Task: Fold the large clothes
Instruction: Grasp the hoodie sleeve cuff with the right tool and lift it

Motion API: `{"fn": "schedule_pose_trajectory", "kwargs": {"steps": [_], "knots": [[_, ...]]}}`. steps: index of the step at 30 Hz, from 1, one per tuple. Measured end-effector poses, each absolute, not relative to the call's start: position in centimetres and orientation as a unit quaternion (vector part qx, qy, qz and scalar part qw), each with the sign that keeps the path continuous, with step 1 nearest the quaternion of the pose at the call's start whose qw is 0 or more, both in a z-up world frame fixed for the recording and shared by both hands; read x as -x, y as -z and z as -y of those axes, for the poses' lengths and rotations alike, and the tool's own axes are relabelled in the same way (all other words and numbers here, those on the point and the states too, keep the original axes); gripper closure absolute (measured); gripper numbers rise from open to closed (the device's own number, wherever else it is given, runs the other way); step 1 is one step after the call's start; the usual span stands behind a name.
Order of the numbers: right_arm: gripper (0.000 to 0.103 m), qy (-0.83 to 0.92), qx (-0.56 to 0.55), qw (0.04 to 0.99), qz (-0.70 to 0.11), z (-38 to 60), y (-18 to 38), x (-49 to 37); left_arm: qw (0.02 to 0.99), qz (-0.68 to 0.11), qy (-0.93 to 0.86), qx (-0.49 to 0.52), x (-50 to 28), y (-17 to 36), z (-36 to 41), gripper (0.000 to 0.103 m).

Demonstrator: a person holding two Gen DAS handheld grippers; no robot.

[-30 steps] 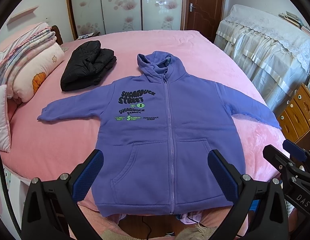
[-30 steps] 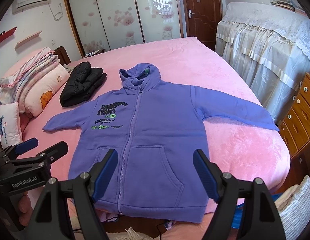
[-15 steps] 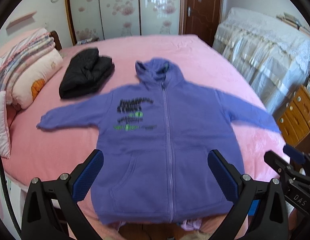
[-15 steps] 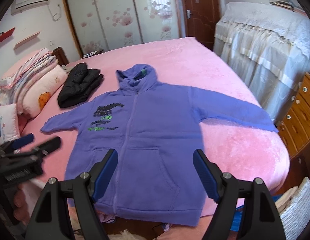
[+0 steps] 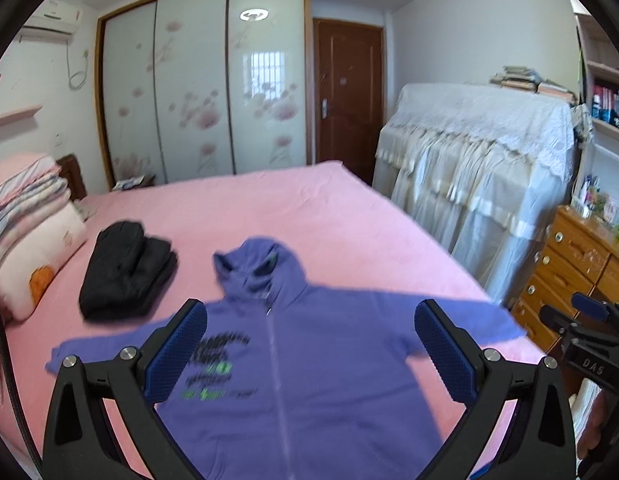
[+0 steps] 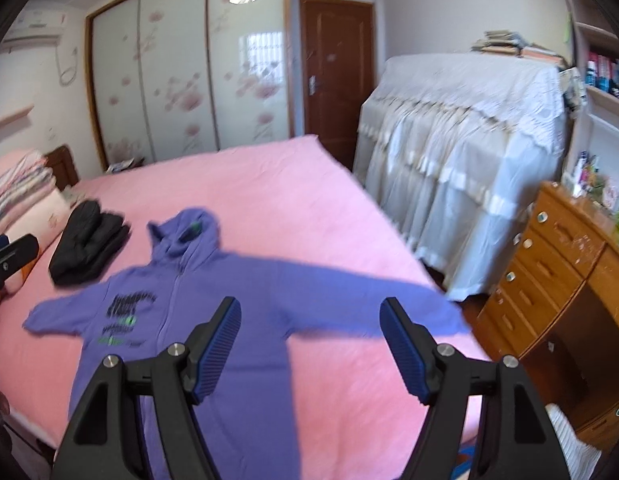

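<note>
The purple zip-up fleece hoodie [image 5: 309, 360] lies spread flat on the pink bed [image 5: 349, 220] – hem cut off, print blurred; left gripper [image 5: 309, 352] and right gripper [image 6: 311, 348] gape empty above it, the right having just narrowed slightly

Matt purple fleece hoodie [image 5: 309, 364] on the bed's plush pink cover [image 5: 341, 216]; beside the bed, a scuffed glossy wooden dresser [image 6: 557, 264].

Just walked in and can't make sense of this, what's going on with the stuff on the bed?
A person holds a two-finger gripper in each hand over a pink bed. A purple zip hoodie lies flat on it, front up, sleeves spread, not yet folded. The left gripper and the right gripper are both open and empty above it; the right gripper's jaws have just been closing a little. A folded black garment sits near the pillows.
</note>
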State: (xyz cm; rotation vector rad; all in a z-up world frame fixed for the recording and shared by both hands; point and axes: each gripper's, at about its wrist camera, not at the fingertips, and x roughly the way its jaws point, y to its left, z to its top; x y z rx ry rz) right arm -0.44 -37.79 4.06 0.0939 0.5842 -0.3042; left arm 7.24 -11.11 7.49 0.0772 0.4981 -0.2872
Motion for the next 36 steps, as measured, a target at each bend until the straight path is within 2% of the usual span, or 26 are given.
{"fn": "schedule_pose_trajectory", "kwargs": {"steps": [6, 10, 15, 26, 31, 36], "knots": [[0.031, 0.184, -0.059, 0.947, -0.257, 42.5, -6.1, -0.3, 0.961, -0.203, 0.188, -0.025, -9.9, -9.2, 15.4, 0.000], [0.031, 0.202, -0.081, 0.939, -0.267, 46.5, -5.1, -2.1, 0.947, -0.233, 0.217, -0.036, -13.2, -7.9, 19.3, 0.000], [0.031, 0.220, -0.127, 0.916, -0.311, 51.9, -0.8, -4.8, 0.934, -0.266, 0.228, -0.067, -17.3, -2.7, 24.3, 0.000], [0.031, 0.251, -0.253, 0.833, -0.424, 61.1, 13.4, -7.1, 0.883, -0.401, 0.227, -0.089, -25.5, 13.6, 34.2, 0.000], [0.031, 0.256, -0.338, 0.786, -0.451, 64.2, 19.2, -6.7, 0.878, -0.407, 0.217, -0.130, -26.1, 18.0, 37.4, 0.000], [0.036, 0.249, -0.411, 0.761, -0.435, 66.3, 22.3, -6.3, 0.870, -0.422, 0.211, -0.143, -26.7, 20.4, 38.9, 0.000]]}}
